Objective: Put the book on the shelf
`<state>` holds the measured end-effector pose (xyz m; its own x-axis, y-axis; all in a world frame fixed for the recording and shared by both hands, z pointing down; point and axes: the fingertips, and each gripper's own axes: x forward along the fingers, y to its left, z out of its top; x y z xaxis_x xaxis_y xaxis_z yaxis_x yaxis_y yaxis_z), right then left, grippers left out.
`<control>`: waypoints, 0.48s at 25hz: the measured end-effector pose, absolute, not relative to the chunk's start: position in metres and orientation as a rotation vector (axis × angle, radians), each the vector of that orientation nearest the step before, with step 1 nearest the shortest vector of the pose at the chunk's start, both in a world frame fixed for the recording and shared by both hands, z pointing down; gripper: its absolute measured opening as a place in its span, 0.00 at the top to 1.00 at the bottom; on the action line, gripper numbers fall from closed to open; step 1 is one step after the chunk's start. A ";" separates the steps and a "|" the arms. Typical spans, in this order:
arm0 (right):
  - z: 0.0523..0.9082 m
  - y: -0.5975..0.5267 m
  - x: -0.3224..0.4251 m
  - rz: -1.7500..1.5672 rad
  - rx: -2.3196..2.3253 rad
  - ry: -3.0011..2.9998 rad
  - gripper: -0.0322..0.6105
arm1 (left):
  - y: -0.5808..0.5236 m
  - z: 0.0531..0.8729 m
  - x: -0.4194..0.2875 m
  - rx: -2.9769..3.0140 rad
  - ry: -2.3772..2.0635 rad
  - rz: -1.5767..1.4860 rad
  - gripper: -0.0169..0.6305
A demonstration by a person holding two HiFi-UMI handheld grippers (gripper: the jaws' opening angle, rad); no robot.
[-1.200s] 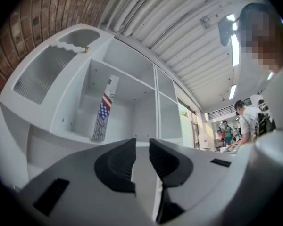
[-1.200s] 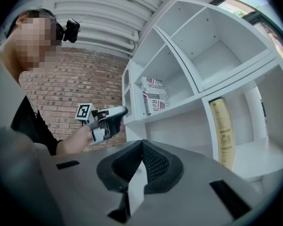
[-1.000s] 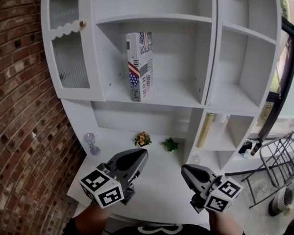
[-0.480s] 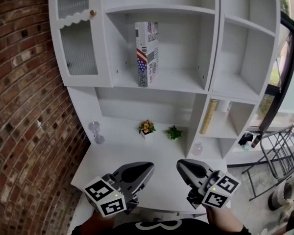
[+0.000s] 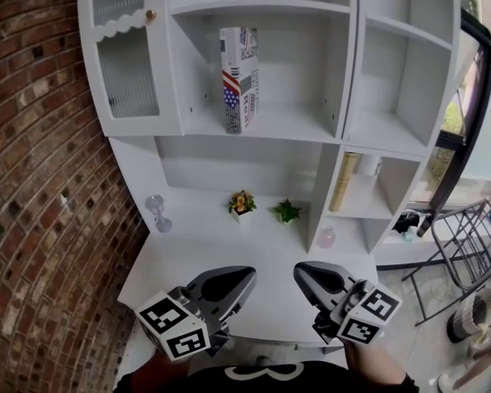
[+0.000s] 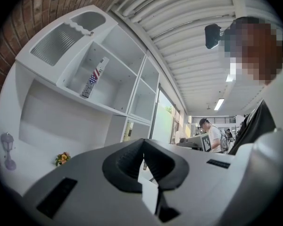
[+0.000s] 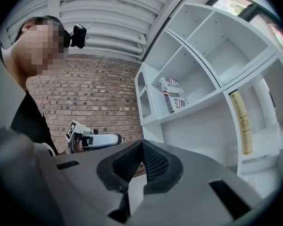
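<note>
A book (image 5: 239, 79) with a flag-patterned cover stands upright on the middle shelf of the white shelf unit (image 5: 262, 125); it also shows small in the left gripper view as the book (image 6: 95, 77) and in the right gripper view as the book (image 7: 174, 94). My left gripper (image 5: 244, 278) is low over the white desk surface (image 5: 262, 260), shut and empty. My right gripper (image 5: 301, 277) hangs beside it, also shut with nothing between its jaws. Both are far below the book and apart from it.
A small clear lamp (image 5: 155, 214), a flower pot (image 5: 241, 203) and a green plant (image 5: 286, 211) stand at the desk's back. A tan book (image 5: 344, 181) leans in the lower right compartment. A brick wall (image 5: 33, 219) runs at the left; a metal rack (image 5: 454, 252) at the right.
The view has drawn back from the shelf a little and both grippers sit lower and closer together. The book stays upright on the shelf.
</note>
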<state>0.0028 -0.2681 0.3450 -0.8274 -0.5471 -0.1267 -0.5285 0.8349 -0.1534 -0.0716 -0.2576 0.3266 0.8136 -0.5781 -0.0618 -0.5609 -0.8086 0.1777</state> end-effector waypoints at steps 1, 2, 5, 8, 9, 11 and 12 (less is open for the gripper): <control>0.346 -0.267 0.004 -0.159 -0.853 2.853 0.94 | -0.257 0.329 -0.072 2.850 -0.916 -0.152 0.97; 0.347 -0.266 0.006 -0.156 -0.865 2.855 0.94 | -0.257 0.331 -0.072 2.852 -0.931 -0.138 0.97; 0.349 -0.264 0.011 -0.159 -0.895 2.852 0.94 | -0.255 0.334 -0.072 2.851 -0.938 -0.122 0.97; 0.351 -0.261 0.014 -0.158 -0.922 2.856 0.94 | -0.252 0.335 -0.070 2.848 -0.927 -0.122 0.97; 0.351 -0.260 0.015 -0.158 -0.928 2.857 0.94 | -0.251 0.335 -0.070 2.846 -0.924 -0.121 0.97; 0.352 -0.257 0.017 -0.158 -0.942 2.858 0.94 | -0.248 0.335 -0.069 2.845 -0.917 -0.120 0.97; 0.351 -0.255 0.018 -0.157 -0.947 2.858 0.94 | -0.246 0.335 -0.068 2.845 -0.914 -0.120 0.97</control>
